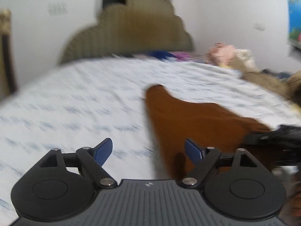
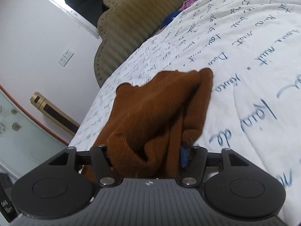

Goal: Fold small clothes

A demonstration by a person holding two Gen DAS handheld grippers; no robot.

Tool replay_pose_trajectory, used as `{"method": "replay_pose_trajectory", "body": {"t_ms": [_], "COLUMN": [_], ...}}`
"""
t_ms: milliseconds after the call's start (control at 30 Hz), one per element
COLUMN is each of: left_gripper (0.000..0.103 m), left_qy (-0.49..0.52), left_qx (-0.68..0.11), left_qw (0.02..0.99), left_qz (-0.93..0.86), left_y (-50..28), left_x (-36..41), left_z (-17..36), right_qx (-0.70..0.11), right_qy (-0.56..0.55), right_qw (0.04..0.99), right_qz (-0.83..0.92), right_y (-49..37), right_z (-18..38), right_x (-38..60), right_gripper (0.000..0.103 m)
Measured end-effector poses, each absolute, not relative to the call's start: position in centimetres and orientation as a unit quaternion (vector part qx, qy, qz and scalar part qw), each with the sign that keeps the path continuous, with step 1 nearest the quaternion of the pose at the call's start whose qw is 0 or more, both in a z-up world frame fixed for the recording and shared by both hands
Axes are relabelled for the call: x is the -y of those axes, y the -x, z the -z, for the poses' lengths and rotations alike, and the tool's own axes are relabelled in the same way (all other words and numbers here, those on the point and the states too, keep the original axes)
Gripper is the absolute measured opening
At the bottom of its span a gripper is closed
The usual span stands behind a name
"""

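Left gripper (image 1: 148,151): its two blue fingers stand wide apart and nothing is between them; below the gap lies the bed sheet (image 1: 75,101).
Right gripper (image 2: 148,155): the jaws are pressed together on a thick bunch of the brown garment (image 2: 156,109); only one blue finger (image 2: 184,157) shows at the right side, the other is covered by cloth.
Brown garment: one piece, knitted. From the right jaws it runs forward in folds and its far end rests on the sheet. In the left wrist view it lies ahead and to the right of the open jaws, and its near edge passes under the right finger.
Containers: I cannot make out any in the two views.
Bed sheet: one, white with dark blue handwriting, spread under both grippers.
Headboard (image 2: 128,18): one, olive and padded, far ahead of the jaws.
Other clothes (image 1: 223,53): a pink and cream heap far ahead to the right of the left jaws, well apart from the brown garment; the picture is blurred, so I cannot count the pieces.
In the way: the bunched cloth hides the gap of the right jaws.
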State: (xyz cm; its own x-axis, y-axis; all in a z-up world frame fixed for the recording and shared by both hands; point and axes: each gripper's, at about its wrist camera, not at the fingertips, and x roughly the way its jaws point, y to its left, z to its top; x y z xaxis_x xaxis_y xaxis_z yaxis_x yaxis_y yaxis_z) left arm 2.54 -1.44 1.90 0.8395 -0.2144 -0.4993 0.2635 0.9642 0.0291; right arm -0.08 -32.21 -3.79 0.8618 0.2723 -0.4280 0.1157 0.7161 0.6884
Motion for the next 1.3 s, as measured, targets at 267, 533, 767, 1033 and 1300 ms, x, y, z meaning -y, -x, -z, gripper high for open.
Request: {"method": "replay_pose_trajectory", "body": {"t_ms": [267, 533, 767, 1033, 1300], "left_gripper": [0.084, 0.084, 0.085, 0.090, 0.092], "left_qy": [-0.046, -0.026, -0.028, -0.021, -0.015], "left_qx": [-0.292, -0.320, -0.315, -0.320, -0.319], "left_qw": [0.951, 0.945, 0.946, 0.945, 0.945], "left_qz": [0.088, 0.071, 0.068, 0.066, 0.067], "left_y": [-3.8, -4.3, -4.1, -4.4, -4.5], "left_x": [1.2, 0.4, 0.4, 0.2, 0.1], "left_z": [0.6, 2.3, 2.6, 2.8, 2.8], "right_qx": [-0.274, -0.221, -0.218, -0.275, -0.273], "right_qy": [-0.277, -0.149, -0.051, -0.108, -0.118], "right_qw": [0.921, 0.960, 0.970, 0.948, 0.948], "right_qz": [-0.019, 0.084, 0.099, 0.118, 0.116], "right_y": [1.0, 4.8, 1.5, -0.1, 0.1], "right_z": [3.6, -0.9, -0.8, 3.9, 4.0], "right_x": [29.5, 27.4, 24.5, 25.7, 25.7], "right_gripper": [0.083, 0.097, 0.103, 0.103, 0.103]}}
